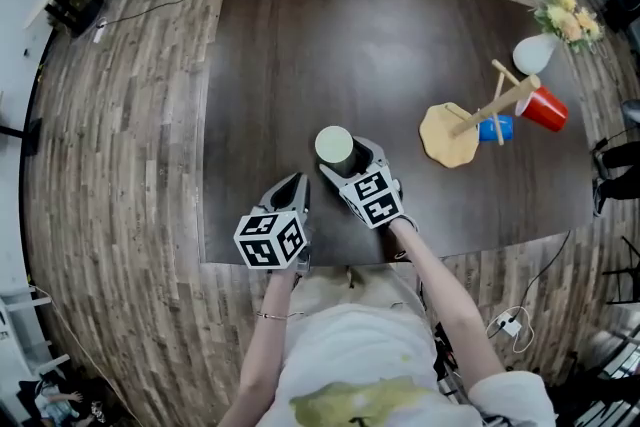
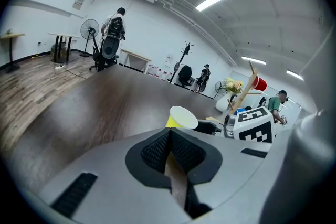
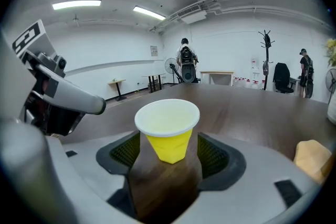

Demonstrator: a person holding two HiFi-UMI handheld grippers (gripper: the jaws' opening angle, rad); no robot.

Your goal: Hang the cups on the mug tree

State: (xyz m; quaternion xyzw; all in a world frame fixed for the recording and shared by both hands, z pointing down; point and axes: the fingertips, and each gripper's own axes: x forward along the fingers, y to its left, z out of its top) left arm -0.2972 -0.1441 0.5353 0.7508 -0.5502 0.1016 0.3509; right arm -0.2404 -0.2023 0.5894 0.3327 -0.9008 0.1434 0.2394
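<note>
Right gripper (image 3: 169, 155): fingers apart, straddling the yellow plastic cup with white rim and inside (image 3: 168, 131). There's a gap on both sides, so no pad contact. The cup stands upright on the dark brown table (image 1: 300, 45), well apart from the wooden mug tree (image 1: 490, 110), on the person's side of it.

Left gripper (image 2: 169, 147): fingers together, nothing between them. It sits farther from the mug tree than the right one.

The tree already carries a red plastic cup (image 1: 545, 108) and a blue cup (image 1: 497, 128). A white vase with flowers (image 1: 533, 55) stands just beside the tree on its far side.

My read on the risks:
- Uneven closing: if one pad lands first, it shoves or tips the cup, which looks light with a narrow base.
- Tapered wall: the pads sit low on the cone, so a squeeze may pop the cup upward out of the grip.
- Thin wall: too much clamp force likely dents it or ovals the rim, which makes seating it on a peg harder.
- No handle visible, so it probably has to go upside down over a peg. That needs a big wrist roll, and a loose grip drops it mid-turn.
- At the tree, the red and blue cups crowd the pegs. A bump could knock one off, rock the stand, or clip the vase.
</note>
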